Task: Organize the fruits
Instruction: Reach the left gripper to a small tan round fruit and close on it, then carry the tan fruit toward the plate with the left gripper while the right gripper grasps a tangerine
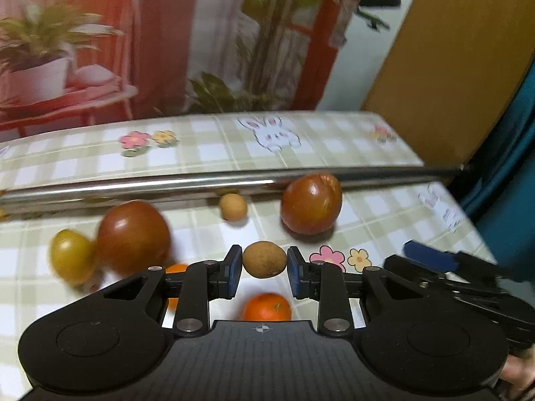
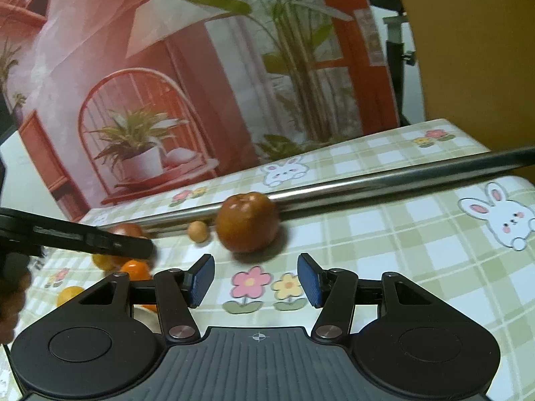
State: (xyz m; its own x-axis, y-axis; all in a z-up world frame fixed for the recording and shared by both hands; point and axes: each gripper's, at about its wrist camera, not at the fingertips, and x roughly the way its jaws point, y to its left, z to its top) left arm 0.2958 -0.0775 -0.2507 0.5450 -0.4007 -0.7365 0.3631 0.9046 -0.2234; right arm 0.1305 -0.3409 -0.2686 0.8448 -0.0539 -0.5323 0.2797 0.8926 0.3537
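Note:
My left gripper is shut on a small brown round fruit, held above the checked tablecloth. Beyond it lie two red-brown tomatoes, a yellow-green fruit, a second small brown fruit and two oranges. My right gripper stands open over the flower print, nothing between its fingers. Ahead of it sit a tomato and the small brown fruit. The left gripper's body hides part of the fruit at left, where an orange shows.
A shiny metal bar crosses the table behind the fruit. A printed backdrop with plants and a chair rises at the far edge. A brown board stands at right. The right gripper's body reaches in at the lower right of the left wrist view.

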